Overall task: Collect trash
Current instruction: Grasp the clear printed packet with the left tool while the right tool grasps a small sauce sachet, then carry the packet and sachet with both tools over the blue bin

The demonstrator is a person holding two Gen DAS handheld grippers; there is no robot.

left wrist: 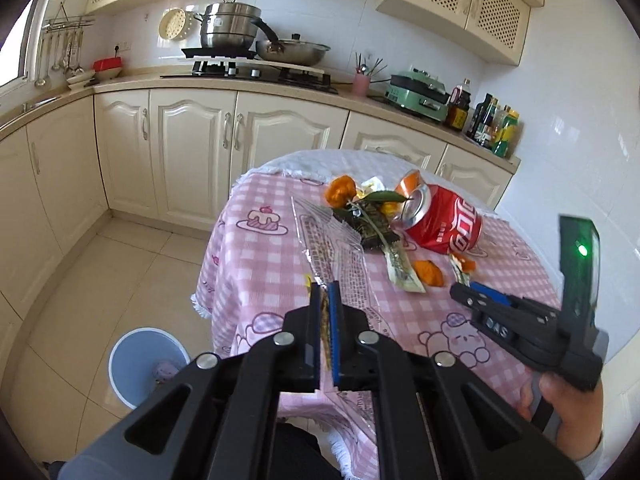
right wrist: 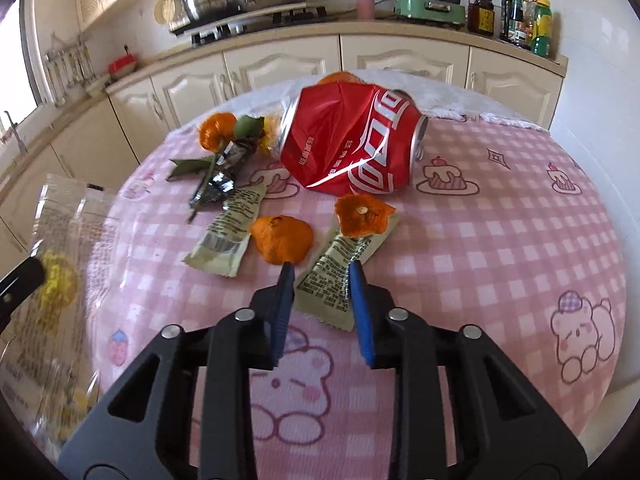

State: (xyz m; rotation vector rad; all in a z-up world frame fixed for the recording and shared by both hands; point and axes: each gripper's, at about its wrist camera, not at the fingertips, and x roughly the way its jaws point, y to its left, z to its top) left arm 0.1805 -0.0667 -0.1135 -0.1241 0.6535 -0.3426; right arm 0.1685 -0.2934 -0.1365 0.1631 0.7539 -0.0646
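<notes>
One bin (left wrist: 149, 366), left view only

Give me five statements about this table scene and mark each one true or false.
1. The left tongs are shut on the clear plastic bag. True.
2. The red can is crushed and lies on its side. True.
3. The right tongs are clamped on an orange peel. False: they are open, with a green wrapper between their tips.
4. The blue bin stands on the table. False: it stands on the floor beside it.
5. The tablecloth is plain white. False: it is pink check.
</notes>
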